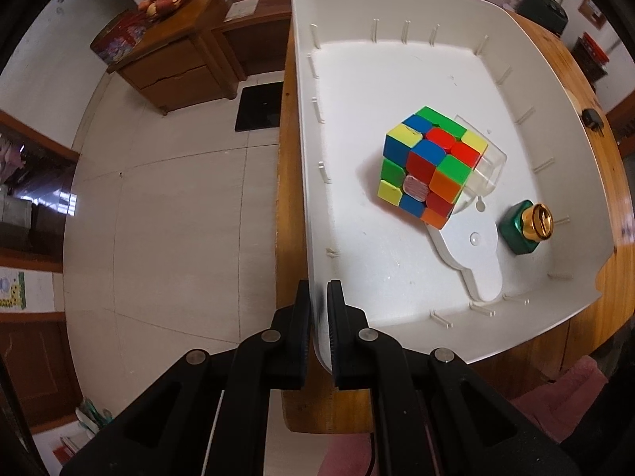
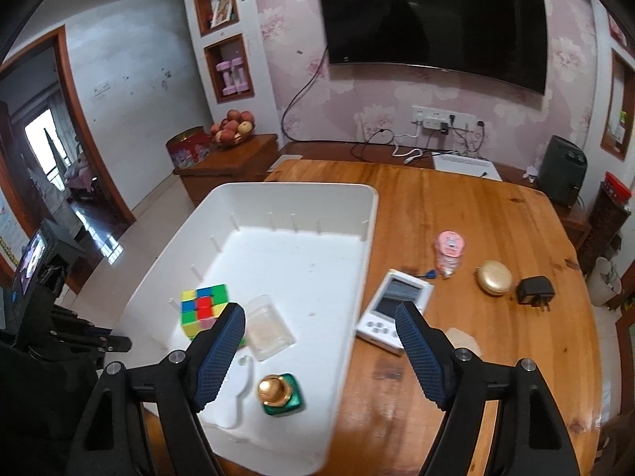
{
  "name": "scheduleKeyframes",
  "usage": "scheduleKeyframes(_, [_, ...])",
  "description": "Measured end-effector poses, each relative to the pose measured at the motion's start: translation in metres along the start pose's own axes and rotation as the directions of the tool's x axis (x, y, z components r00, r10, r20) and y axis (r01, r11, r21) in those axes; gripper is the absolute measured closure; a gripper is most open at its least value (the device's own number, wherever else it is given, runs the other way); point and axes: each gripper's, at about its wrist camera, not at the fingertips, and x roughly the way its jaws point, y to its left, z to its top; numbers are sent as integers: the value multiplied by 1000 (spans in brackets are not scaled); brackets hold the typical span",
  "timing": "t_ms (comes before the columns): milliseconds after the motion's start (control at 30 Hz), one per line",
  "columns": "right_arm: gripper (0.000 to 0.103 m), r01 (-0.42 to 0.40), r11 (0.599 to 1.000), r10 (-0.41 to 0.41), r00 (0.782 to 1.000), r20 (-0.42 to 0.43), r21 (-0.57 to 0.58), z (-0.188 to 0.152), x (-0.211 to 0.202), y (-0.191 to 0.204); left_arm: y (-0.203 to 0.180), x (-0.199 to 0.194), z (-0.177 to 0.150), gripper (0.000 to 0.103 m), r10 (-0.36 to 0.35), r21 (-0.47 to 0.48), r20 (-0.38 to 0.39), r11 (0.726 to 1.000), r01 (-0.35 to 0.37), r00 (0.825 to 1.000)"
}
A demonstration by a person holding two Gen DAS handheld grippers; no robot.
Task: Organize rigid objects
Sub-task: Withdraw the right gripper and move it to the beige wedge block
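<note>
A white plastic bin (image 1: 305, 182) (image 2: 357, 277) sits on the wooden table. Inside it lie a colourful puzzle cube (image 1: 430, 166) (image 2: 204, 309), a clear plastic box (image 1: 486, 170) (image 2: 270, 327), a flat white scoop-shaped piece (image 1: 476, 254) (image 2: 234, 392) and a green bottle with a gold cap (image 1: 526, 230) (image 2: 279, 394). My left gripper (image 1: 319, 309) is shut on the bin's near-left wall. My right gripper (image 2: 321, 341) hangs open above the bin's right wall, nothing between its fingers. On the table to the right lie a white remote (image 2: 397, 309), a pink tube (image 2: 448, 254), a gold compact (image 2: 494, 275) and a black charger (image 2: 533, 291).
The table's left edge (image 1: 283, 198) drops to a tiled floor. A low wooden cabinet with a fruit bowl (image 2: 232, 127) stands behind. A television (image 2: 432, 16) hangs on the far wall, with cables and a dark appliance (image 2: 561, 168) at the table's back.
</note>
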Motion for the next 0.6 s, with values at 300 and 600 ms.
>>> scheduleKeyframes(300, [22, 23, 1000, -23, 1000, -8, 13, -5, -2, -35, -2, 0, -1, 95, 29, -39, 5, 999, -29, 1000])
scheduleKeyframes(600, [22, 29, 1000, -29, 998, -59, -4, -14, 6, -64, -2, 0, -1, 95, 41, -72, 11, 997, -40, 999])
